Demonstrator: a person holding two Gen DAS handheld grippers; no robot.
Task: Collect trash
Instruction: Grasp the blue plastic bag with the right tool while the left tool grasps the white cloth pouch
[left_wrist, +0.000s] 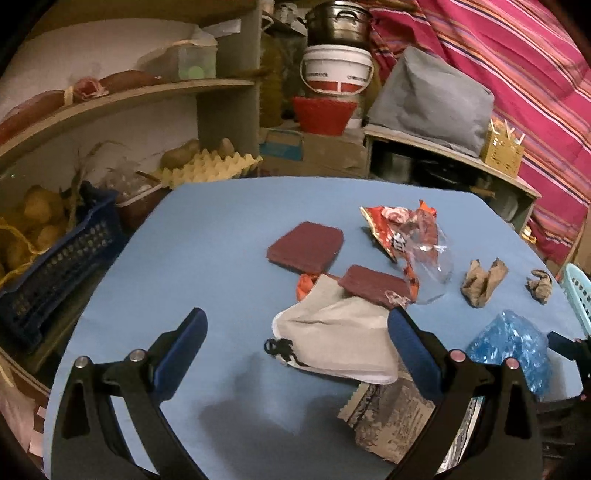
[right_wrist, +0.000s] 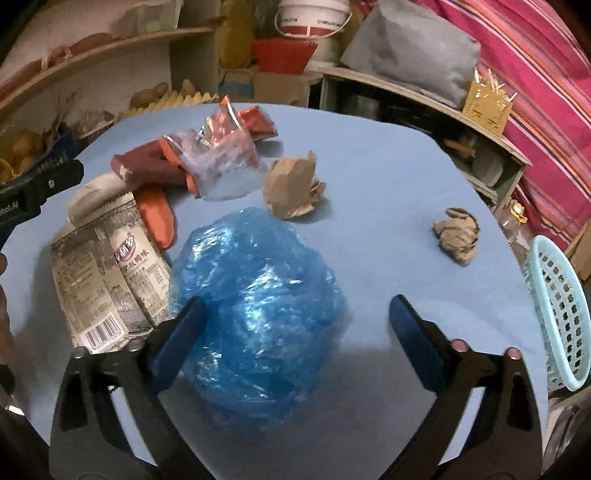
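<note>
Left claw (left_wrist: 297, 328): tilted down over the blue surface (left_wrist: 207, 236), fingers spread wide, released, nothing between the pads. Ahead of it lies a grey drawstring pouch (left_wrist: 340, 332), its right finger (left_wrist: 410, 347) overlapping the pouch's edge in the view; whether they touch cannot be told.

Right claw (right_wrist: 295, 314): pitched steeply down, fingers apart, straddling a crumpled blue plastic bag (right_wrist: 258, 288). Left finger (right_wrist: 184, 332) lies against the bag's side; right finger (right_wrist: 413, 332) stands clear of it, over bare surface. Not yet gripping.

Trash on the surface:
- Blue plastic bag, near edge, between the right claw's fingers.
- Printed snack packet (right_wrist: 99, 280), just left of the bag, touching it.
- Two dark red pads (left_wrist: 306, 245), mid-surface, the nearer one (left_wrist: 373, 284) resting on the pouch.
- Orange scrap (right_wrist: 157, 218), beside the packet.
- Torn red-and-clear wrapper (left_wrist: 410, 236), far side.
- Larger brown paper wad (right_wrist: 293, 188), beyond the bag.
- Smaller brown paper wad (right_wrist: 458, 234), to the right, well apart.

Pale turquoise basket (right_wrist: 561, 306): at the surface's right edge.
</note>
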